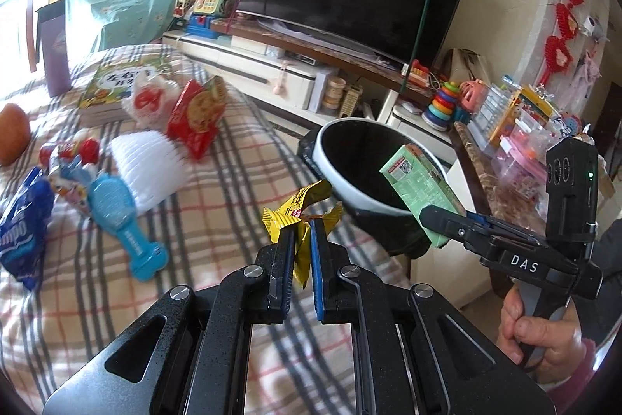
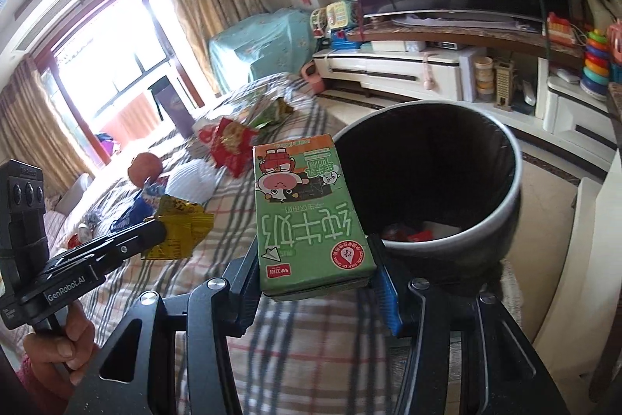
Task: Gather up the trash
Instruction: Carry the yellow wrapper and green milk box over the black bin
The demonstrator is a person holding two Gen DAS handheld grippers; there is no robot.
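Note:
My left gripper is shut on a crumpled yellow wrapper, held above the plaid-covered table just left of the black trash bin. It also shows in the right wrist view with the wrapper. My right gripper is shut on a green milk carton, held at the bin's near-left rim. In the left wrist view the right gripper holds the carton over the bin's right side. The bin holds some red and white trash.
On the plaid cloth lie a red snack bag, a white ribbed tray, a blue brush, a blue packet, a book and an orange fruit. A TV stand with toys stands behind.

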